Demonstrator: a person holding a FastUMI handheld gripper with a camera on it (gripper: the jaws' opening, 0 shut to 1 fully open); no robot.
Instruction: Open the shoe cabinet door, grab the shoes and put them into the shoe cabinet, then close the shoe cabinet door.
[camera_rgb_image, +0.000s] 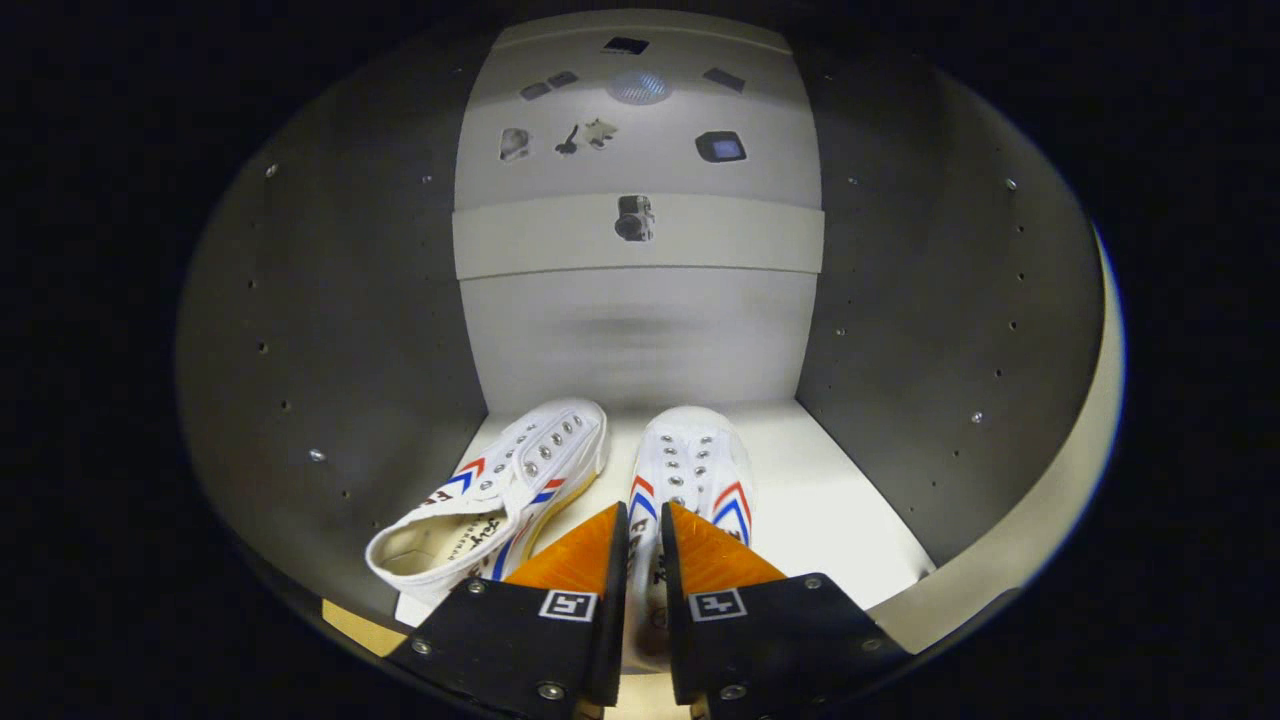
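Observation:
I am looking into the shoe cabinet (350, 330), whose white shelf floor (840, 500) carries two white canvas shoes with red and blue stripes. The right shoe (692, 455) stands upright with its toe toward the back wall. My gripper (645, 515) is shut on the rear part of this shoe, a thin strip of white canvas pinched between the fingers. The left shoe (510, 480) lies just left of the fingers, tipped onto its side with its opening facing me and its toe near the right shoe's toe.
Grey side walls (950, 300) with rows of small holes close in on both sides. The pale back wall (640, 330) rises just beyond the toes, with a horizontal panel (540, 240) above. A cream front edge (1060, 500) curves along the right.

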